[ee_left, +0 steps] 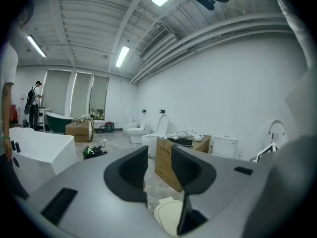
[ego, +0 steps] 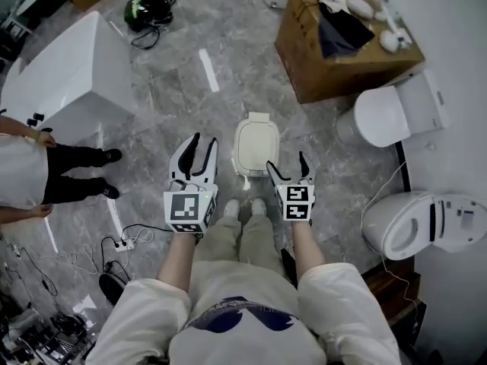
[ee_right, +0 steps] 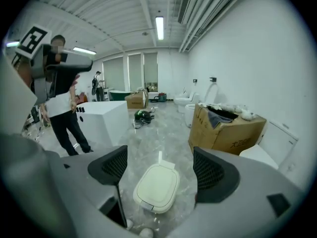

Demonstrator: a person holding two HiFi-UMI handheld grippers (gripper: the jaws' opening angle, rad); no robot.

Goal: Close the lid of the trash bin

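Head view: trash bin [ego: 255, 144], cream, rounded-rectangular, stands on the grey marbled floor [ego: 175, 90] at frame centre, just above the wearer's shoes [ego: 243, 207]. Its lid lies flat on the body and looks shut, with a dark seam running round the top. Neither gripper touches it. Left gripper [ego: 204, 147] hangs in the air left of the bin, marker cube towards the camera. In the left gripper view its jaws stand a narrow gap apart with nothing between them. Through the gap show only floor and the side of a cardboard box [ego: 342, 59], and the bin sits at the lower edge of that frame below the jaws. Right gripper [ego: 288, 164] hangs at the bin's lower right. In the right gripper view its jaws are spread wide and empty, and the bin appears on the floor between them and well beyond, lower centre of frame. Surroundings, head view: the open cardboard box at upper right holds white items and a dark cloth. One white toilet [ego: 396, 116] is at right, another [ego: 426, 223] at lower right. A large white block-shaped fixture [ego: 68, 74] is at upper left. A black-and-green item [ego: 148, 10] with cables lies at top centre-left. A person [ego: 46, 173] in a white top and dark trousers stands at the left edge.
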